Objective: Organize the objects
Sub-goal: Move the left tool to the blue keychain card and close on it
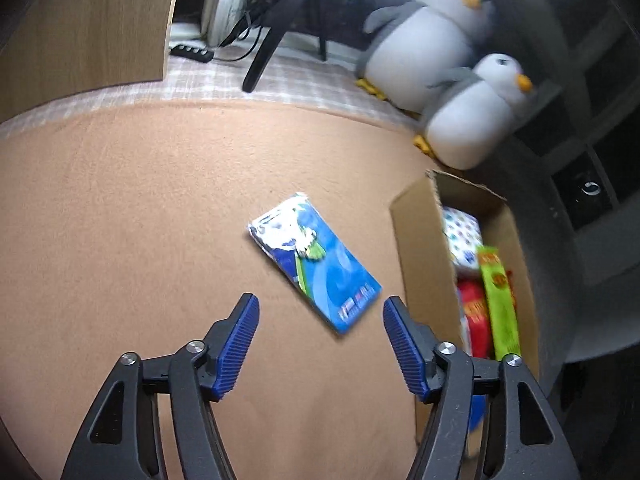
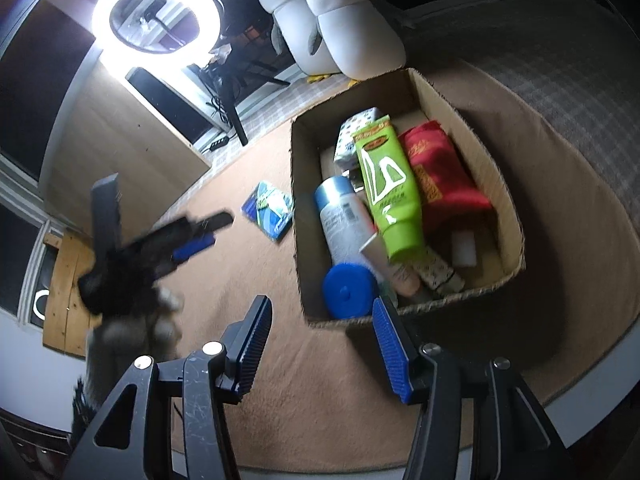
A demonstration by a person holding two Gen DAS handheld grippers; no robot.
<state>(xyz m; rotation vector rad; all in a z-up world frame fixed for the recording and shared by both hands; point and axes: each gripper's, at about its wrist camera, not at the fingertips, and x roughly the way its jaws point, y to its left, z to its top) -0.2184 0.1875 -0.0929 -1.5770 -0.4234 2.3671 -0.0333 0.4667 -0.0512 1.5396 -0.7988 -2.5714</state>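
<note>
A flat blue packet [image 1: 316,262] with a white and green picture lies on the tan cloth, just ahead of my left gripper [image 1: 320,308], which stands open and empty over it. The same packet [image 2: 267,210] shows left of the cardboard box [image 2: 298,200] in the right wrist view. In the box lie a green tube [image 2: 390,188], a red pouch [image 2: 440,176], a grey can with a blue cap [image 2: 346,256] and a patterned pack [image 2: 354,132]. My right gripper [image 2: 322,318] is open and empty at the box's near corner. The left gripper [image 2: 188,240] appears blurred at the left, held by a hand.
Two plush penguins [image 1: 448,68] sit beyond the box. A lit ring light [image 2: 154,16] on a stand and a power strip [image 1: 192,52] are at the back. A wooden panel [image 1: 88,28] stands at the far left. A dark shelf unit [image 1: 592,184] runs along the right.
</note>
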